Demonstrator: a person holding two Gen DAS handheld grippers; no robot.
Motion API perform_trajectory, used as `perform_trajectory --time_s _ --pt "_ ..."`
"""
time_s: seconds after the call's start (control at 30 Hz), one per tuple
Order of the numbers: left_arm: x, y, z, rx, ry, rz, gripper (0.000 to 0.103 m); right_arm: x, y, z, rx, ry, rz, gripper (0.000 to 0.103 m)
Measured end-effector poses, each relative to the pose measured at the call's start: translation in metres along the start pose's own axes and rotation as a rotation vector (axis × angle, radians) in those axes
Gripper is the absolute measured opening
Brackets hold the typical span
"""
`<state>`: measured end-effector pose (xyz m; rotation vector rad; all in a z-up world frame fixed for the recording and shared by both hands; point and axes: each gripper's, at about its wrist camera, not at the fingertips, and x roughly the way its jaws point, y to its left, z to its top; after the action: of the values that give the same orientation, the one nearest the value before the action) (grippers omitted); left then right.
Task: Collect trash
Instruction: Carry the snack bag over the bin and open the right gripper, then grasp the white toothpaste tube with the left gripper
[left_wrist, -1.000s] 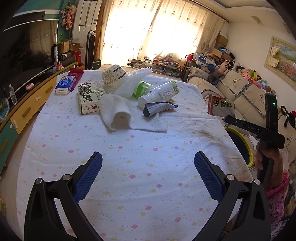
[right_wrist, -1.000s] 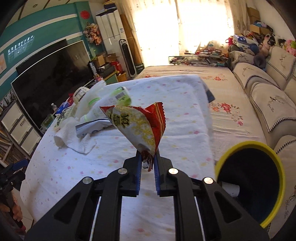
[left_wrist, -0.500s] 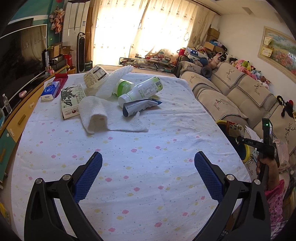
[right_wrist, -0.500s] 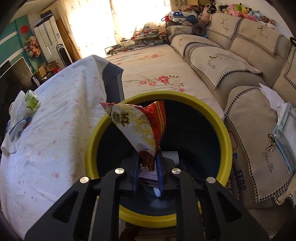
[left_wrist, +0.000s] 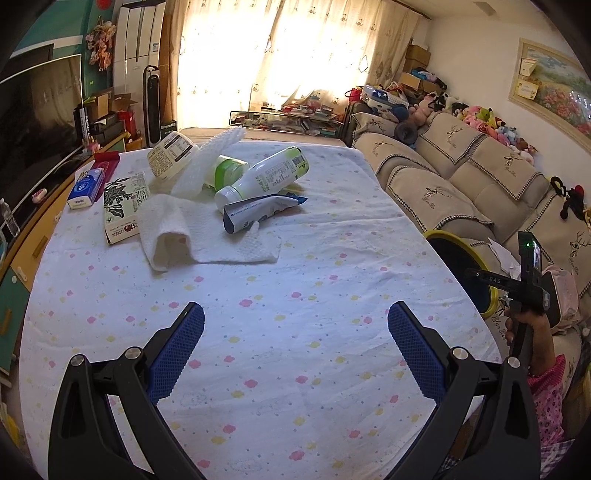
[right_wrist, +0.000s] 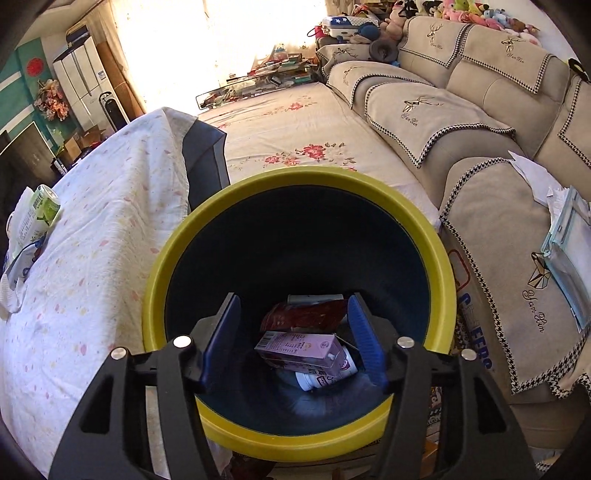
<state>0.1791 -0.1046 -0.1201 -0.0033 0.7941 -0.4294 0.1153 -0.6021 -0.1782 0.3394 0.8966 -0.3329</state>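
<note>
My right gripper (right_wrist: 293, 317) is open and empty over the yellow-rimmed bin (right_wrist: 295, 181). The red snack bag (right_wrist: 306, 315) lies inside the bin on a purple carton (right_wrist: 299, 349). My left gripper (left_wrist: 295, 332) is open and empty above the near part of the table (left_wrist: 295, 369). At the table's far end lie a white-green bottle (left_wrist: 264, 175), a blue-white pouch (left_wrist: 258, 212), a white towel (left_wrist: 192, 232), a printed box (left_wrist: 123, 206), a paper cup (left_wrist: 171, 155) and a blue tissue pack (left_wrist: 86, 186). The bin's rim also shows in the left wrist view (left_wrist: 448, 238).
The bin stands between the table's right edge and a beige sofa (right_wrist: 480, 122). Papers (right_wrist: 569, 229) lie on the sofa seat. A TV and cabinet (left_wrist: 37, 122) run along the table's left side. The right gripper's handle (left_wrist: 524, 295) shows beside the bin.
My right gripper swung from over the table to over the bin and opened; the red snack bag dropped into the bin. My left gripper stayed open, its view shifting slightly.
</note>
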Motion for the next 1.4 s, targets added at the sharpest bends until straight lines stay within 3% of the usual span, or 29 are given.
perform_trajectory --time_s 0.23,0.57,1.0,1.4 --pt "0.014 0.005 0.012 0.029 0.006 0.004 0.098 -0.005 0.008 0.003 -0.018 -0.014 0.022 0.062" --pt "0.067 0.015 0.062 0.062 0.037 -0.048 0.098 -0.006 0.021 0.004 -0.051 -0.012 0.044 0.063" --pt "0.148 0.040 0.097 0.035 0.136 0.010 0.097 0.009 0.024 0.005 -0.055 0.016 0.055 0.064" --pt "0.173 -0.005 0.101 0.095 0.212 -0.089 0.080 0.020 0.027 0.006 -0.053 0.035 0.068 0.064"
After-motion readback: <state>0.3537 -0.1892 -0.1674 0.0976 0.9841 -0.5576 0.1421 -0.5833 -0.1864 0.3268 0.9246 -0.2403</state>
